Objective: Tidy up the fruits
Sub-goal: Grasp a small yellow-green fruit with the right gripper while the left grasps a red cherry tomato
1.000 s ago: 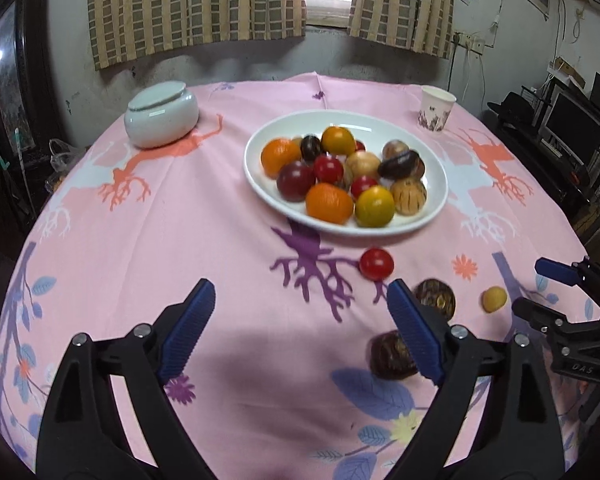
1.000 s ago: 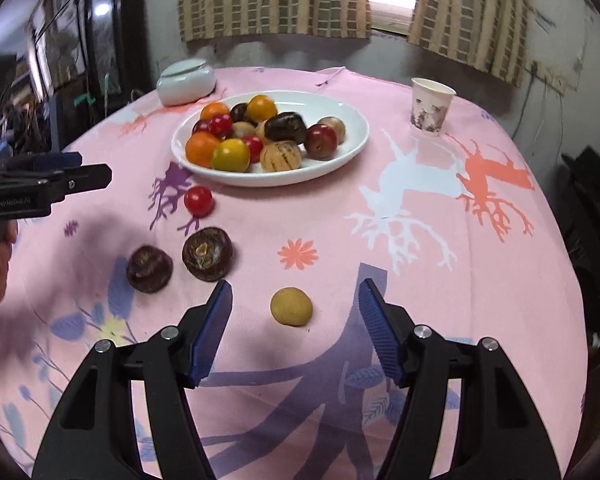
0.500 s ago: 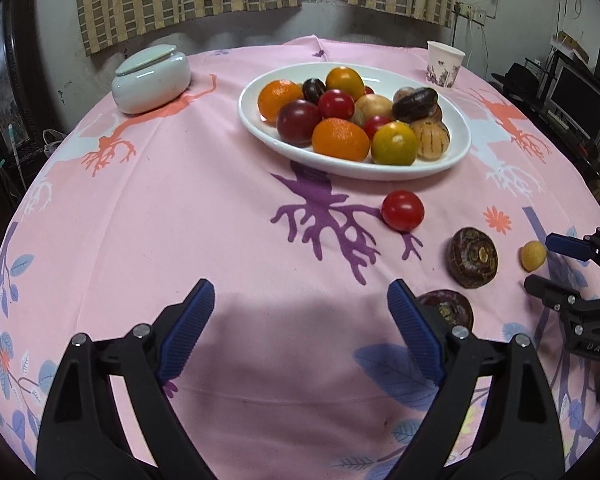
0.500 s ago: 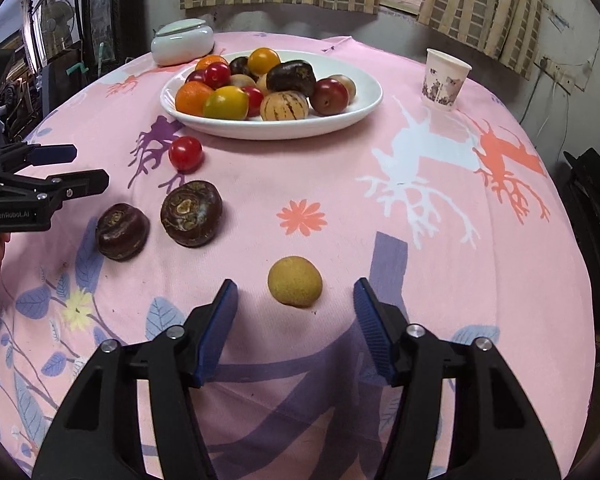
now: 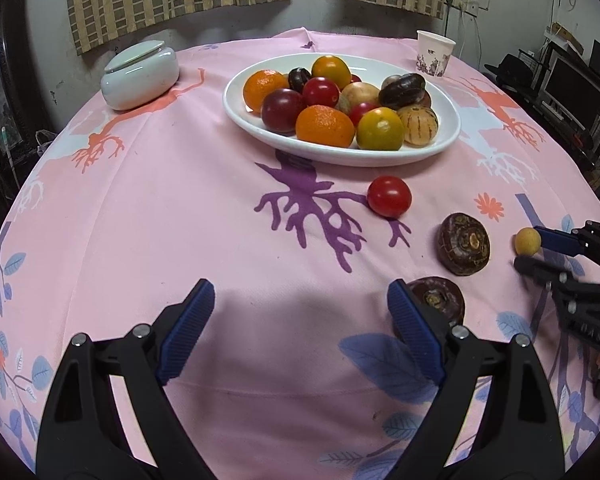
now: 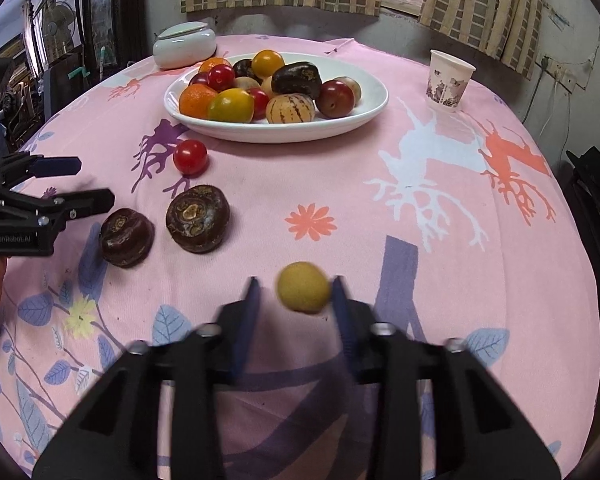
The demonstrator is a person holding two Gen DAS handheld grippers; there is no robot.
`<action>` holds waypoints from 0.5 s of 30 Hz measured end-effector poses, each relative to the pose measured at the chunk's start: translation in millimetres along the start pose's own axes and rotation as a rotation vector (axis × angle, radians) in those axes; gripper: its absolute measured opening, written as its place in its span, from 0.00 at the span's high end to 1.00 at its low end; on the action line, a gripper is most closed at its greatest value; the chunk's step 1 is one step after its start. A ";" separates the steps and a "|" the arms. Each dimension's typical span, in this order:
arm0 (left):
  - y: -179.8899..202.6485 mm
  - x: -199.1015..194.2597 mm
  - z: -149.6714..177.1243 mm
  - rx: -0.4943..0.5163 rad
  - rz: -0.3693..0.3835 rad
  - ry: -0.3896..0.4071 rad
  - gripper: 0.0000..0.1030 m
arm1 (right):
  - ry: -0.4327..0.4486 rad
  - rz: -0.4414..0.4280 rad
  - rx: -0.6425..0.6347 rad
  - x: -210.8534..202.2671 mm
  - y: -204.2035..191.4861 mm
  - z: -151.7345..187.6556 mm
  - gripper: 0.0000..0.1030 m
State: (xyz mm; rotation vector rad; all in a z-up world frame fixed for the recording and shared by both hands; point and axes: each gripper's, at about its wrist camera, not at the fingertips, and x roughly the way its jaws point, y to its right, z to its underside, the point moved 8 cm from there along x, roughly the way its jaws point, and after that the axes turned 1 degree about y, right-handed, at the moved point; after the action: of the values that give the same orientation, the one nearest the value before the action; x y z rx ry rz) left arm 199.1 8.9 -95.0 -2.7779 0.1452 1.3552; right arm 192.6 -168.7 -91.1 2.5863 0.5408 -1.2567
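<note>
Pink cloth (image 6: pixel 440 240) fills both views. The plate (image 6: pixel 372 92) of fruit sits upper centre. The left gripper (image 5: pixel 300 316), fingers spread, hangs low over bare cloth. The right gripper (image 6: pixel 294 292) brackets the yellow fruit (image 6: pixel 303 287), right finger touching, left finger apart.

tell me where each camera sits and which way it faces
Left wrist: on the left hand-held gripper, low over the table's near edge, facing the white plate; its open blue fingers show, and the right hand-held gripper at far right.
Right wrist: on the right hand-held gripper, facing the plate; its fingers flank the small yellow fruit.
Shared: the plate, red tomato, paper cup.
</note>
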 end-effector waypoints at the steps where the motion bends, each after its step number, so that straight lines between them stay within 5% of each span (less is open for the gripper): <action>1: 0.4 0.3 0.4 0.003 -0.001 -0.002 0.13 | -0.002 -0.004 0.000 0.7 -0.1 -0.2 0.73; 10: 1.2 1.7 1.1 -0.008 0.009 -0.007 0.13 | 0.009 -0.085 0.070 -7.4 1.3 -4.2 0.73; 15: -0.5 4.8 -6.0 -0.120 0.069 -0.053 0.13 | 0.029 -0.106 0.059 -16.2 -3.2 -6.7 0.73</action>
State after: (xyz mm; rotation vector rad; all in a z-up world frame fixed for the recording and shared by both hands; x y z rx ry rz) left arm 206.8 8.6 -95.1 -2.8552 0.1638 1.5001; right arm 186.8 -167.2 -74.3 2.6597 0.6634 -1.2884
